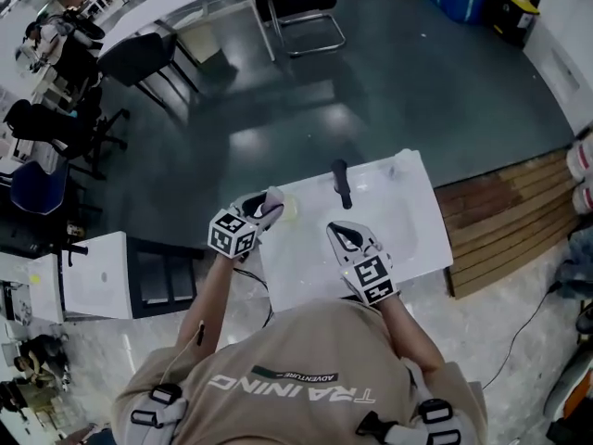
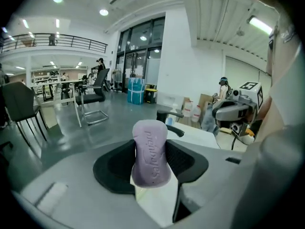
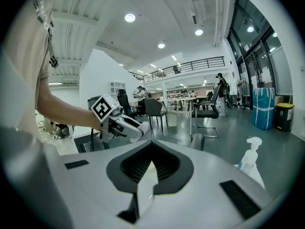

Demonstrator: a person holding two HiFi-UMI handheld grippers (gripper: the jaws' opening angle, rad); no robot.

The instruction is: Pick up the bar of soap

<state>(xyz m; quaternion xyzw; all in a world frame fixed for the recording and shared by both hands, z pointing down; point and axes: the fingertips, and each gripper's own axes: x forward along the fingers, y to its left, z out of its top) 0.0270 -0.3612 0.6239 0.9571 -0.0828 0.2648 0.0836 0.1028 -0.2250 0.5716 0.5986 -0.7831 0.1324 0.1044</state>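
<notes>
Bar of soap (image 2: pixel 150 157) (embossed "Safeguard") in left gripper (image 1: pixel 271 200).

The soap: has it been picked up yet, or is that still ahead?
Grabbing looks done: the left gripper is shut on the purple soap. In hand: holding it upright, apparently clear of the sink. The right gripper is shut and empty. Nothing seems left.

Large open-plan office or lab hall: long white table (image 1: pixel 176 1), black office chairs (image 1: pixel 139 56), mezzanine railing (image 2: pixel 62 41), tall glass windows (image 2: pixel 140 51), round ceiling lights (image 3: pixel 129 17), polished grey floor (image 1: pixel 389 82).
</notes>
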